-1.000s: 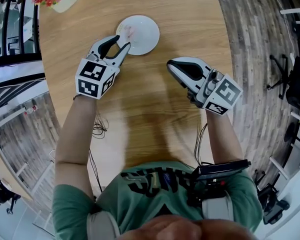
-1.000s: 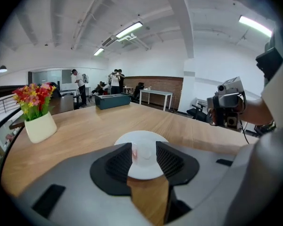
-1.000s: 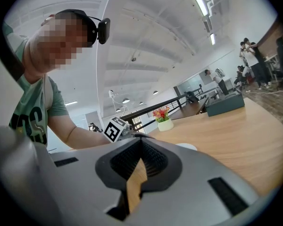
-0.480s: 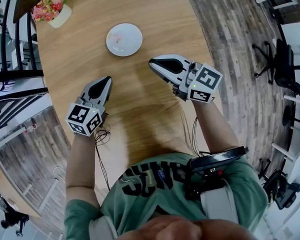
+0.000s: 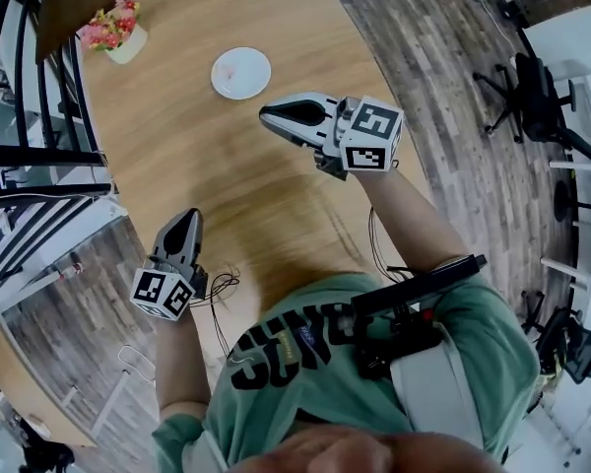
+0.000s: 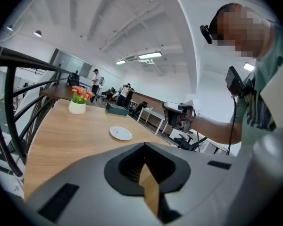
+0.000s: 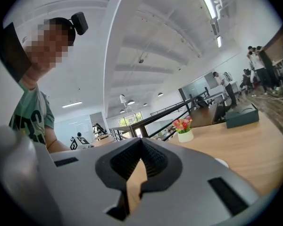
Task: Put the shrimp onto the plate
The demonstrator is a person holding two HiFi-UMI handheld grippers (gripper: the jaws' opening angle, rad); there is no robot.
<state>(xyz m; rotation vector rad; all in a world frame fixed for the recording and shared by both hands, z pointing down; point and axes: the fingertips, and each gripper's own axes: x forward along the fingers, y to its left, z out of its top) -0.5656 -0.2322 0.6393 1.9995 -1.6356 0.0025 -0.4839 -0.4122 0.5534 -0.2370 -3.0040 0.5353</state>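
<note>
Head view: we see the plate on the wooden table. A faint pink smudge lies on it, which we take for the shrimp; it is too small to make out further. The right gripper hangs near the plate, on the person's side and a little to the right, its tips turned toward the plate. The left gripper is well apart from the plate, back by the table's edge close to the person, and also points toward the plate.

In the left gripper view we find its jaws pressed together with nothing between them; only wood shows through the slit, and the plate sits well beyond the tips. In the right gripper view the jaws likewise meet, empty.

A flower pot stands to the left of the plate and a little beyond it. A dark box lies beyond the plate.
</note>
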